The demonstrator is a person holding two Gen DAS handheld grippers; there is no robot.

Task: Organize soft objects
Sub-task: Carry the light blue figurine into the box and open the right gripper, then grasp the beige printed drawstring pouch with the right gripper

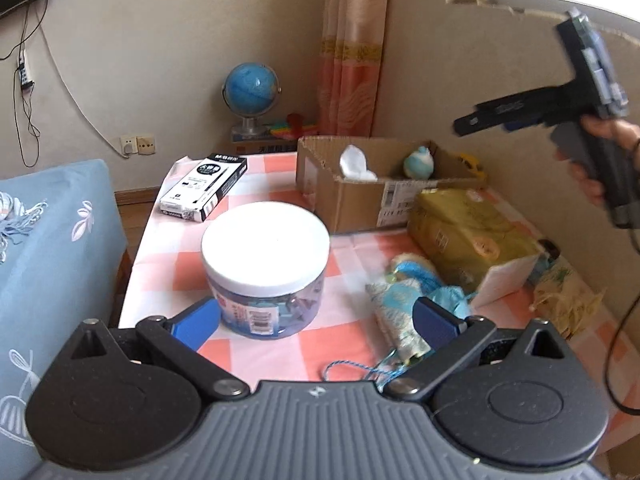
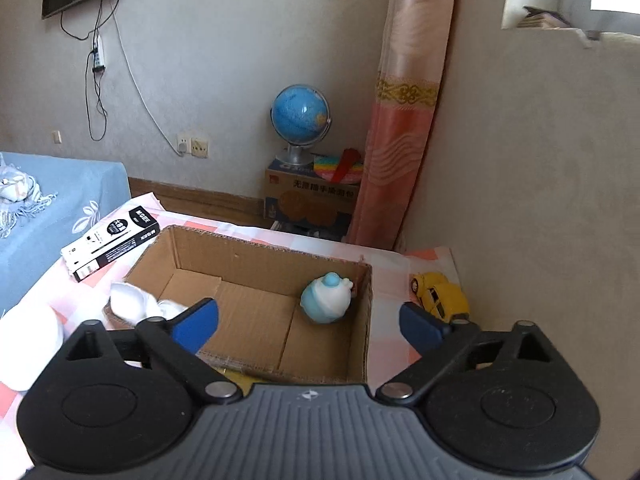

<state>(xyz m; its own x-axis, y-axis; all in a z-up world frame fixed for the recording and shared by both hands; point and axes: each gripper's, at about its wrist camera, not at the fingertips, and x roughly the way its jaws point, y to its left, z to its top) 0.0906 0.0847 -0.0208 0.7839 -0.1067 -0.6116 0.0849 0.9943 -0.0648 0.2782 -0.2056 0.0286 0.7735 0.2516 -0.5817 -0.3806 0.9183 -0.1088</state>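
Note:
A blue soft doll (image 1: 412, 288) lies on the checked tablecloth (image 1: 280, 352), just beyond the right finger of my open left gripper (image 1: 316, 320). Nothing is between its fingers. A cardboard box (image 2: 256, 248) stands at the far side of the table. Inside it, in the right corner, sits a blue-and-white plush toy (image 2: 326, 298), and a white soft thing (image 2: 132, 300) rests over its left wall. My right gripper (image 2: 308, 324) hangs open and empty above the box's near edge. The left wrist view shows it at the upper right, held by a hand (image 1: 612, 132).
A jar with a white lid (image 1: 264, 248) stands in front of the left gripper. A black-and-white pen box (image 1: 204, 188) lies at the far left. A yellow-green pack (image 1: 468, 232) lies near the doll, and a yellow toy car (image 2: 440, 294) right of the box. A blue-covered seat (image 1: 52, 240) borders the table's left.

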